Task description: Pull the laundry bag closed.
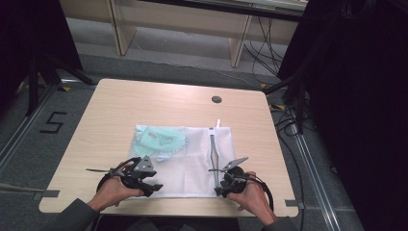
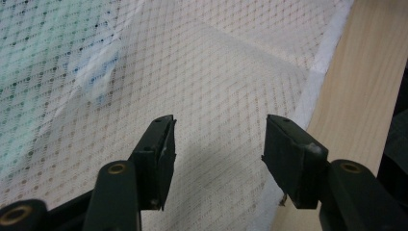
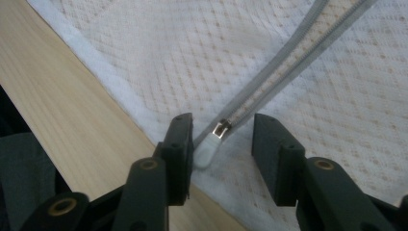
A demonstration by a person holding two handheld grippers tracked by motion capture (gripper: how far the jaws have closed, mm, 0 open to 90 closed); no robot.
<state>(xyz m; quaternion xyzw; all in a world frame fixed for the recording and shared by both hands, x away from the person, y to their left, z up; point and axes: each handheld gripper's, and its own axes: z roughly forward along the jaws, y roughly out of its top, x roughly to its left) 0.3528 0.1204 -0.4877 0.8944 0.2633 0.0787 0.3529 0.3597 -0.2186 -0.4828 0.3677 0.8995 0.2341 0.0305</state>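
Both tongs stand spread and empty over the near edge of the table (image 1: 96, 120) — the left tongs (image 2: 219, 139) above bare mesh, the right tongs (image 3: 221, 137) straddling the zipper pull. The white mesh laundry bag (image 1: 192, 159) lies flat at mid-table with pale green cloth (image 1: 159, 139) inside; it looks light, limp and likely to bunch. Its zipper (image 3: 284, 67) is the firmer part, and the small rubbery pull tab (image 3: 207, 151) seems the best spot to pinch.

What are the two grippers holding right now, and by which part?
Nothing. The left gripper is open over the mesh bag; the right gripper is open around the zipper pull.
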